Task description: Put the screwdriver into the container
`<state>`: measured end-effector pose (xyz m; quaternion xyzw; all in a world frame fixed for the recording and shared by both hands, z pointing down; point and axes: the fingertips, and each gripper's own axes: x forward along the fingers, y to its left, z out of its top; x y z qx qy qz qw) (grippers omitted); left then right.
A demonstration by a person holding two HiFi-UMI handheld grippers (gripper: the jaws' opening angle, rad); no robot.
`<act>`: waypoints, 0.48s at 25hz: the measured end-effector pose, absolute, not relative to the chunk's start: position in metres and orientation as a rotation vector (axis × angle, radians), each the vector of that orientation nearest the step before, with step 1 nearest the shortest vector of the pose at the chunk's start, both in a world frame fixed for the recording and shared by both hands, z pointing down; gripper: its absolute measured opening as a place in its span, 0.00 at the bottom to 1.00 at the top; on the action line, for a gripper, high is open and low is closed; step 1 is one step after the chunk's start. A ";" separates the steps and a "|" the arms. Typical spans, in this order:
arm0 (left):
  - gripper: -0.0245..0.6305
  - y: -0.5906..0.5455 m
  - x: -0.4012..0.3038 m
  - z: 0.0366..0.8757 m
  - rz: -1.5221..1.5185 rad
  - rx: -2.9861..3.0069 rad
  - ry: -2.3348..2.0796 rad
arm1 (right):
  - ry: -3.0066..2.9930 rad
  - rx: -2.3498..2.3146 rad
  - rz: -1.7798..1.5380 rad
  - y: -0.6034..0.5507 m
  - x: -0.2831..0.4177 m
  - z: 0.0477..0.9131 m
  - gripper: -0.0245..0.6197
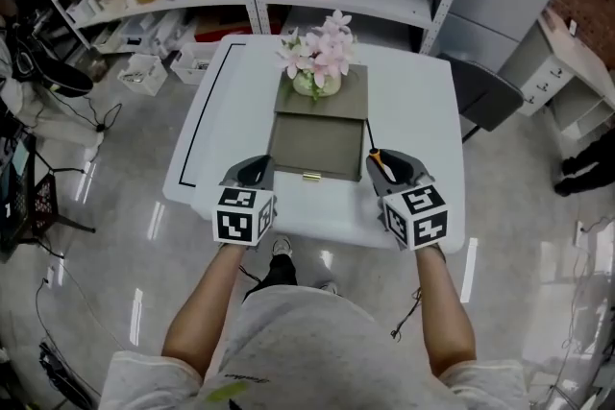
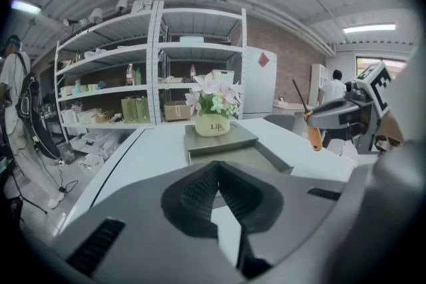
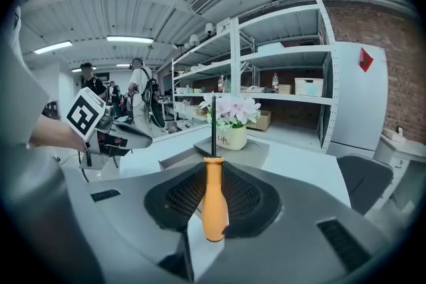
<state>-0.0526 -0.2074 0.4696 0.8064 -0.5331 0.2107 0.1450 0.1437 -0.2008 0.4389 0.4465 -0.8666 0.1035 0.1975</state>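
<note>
Bare forearms reach forward from a grey shirt, one to each tool, both held level over the near edge of the white table (image 1: pixel 423 110). The right gripper (image 1: pixel 392 168) is clenched on the screwdriver (image 3: pixel 214 199): its ribbed pads (image 3: pixel 247 196) press the orange handle from both sides, and the dark shaft runs out ahead past the jaw tips. From the head view the screwdriver sits just beside the container's (image 1: pixel 317 144) near right corner, outside its wall, with the shaft pointing away from the person. From the left gripper view the shaft slants upward and the handle hangs above the tabletop rather than lying on it. The container is a shallow grey open box in the middle of the table, with a flower pot (image 1: pixel 317 82) standing on the flat grey panel behind it. The left gripper (image 1: pixel 256 168) hovers at the container's near left corner, its jaw tips pressed together with nothing between them.
</note>
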 end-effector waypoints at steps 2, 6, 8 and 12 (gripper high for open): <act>0.04 -0.218 -0.057 0.472 0.609 2.328 -1.523 | -2.414 1.220 0.281 -0.211 0.135 0.441 0.15; 0.04 -0.238 -0.068 0.478 0.613 2.333 -1.493 | -2.376 1.179 0.254 -0.230 0.120 0.446 0.15; 0.04 -0.248 -0.074 0.482 0.614 2.331 -1.480 | -2.355 1.147 0.234 -0.239 0.113 0.448 0.15; 0.04 -0.264 -0.085 0.489 0.615 2.327 -1.457 | -2.313 1.079 0.209 -0.253 0.099 0.454 0.15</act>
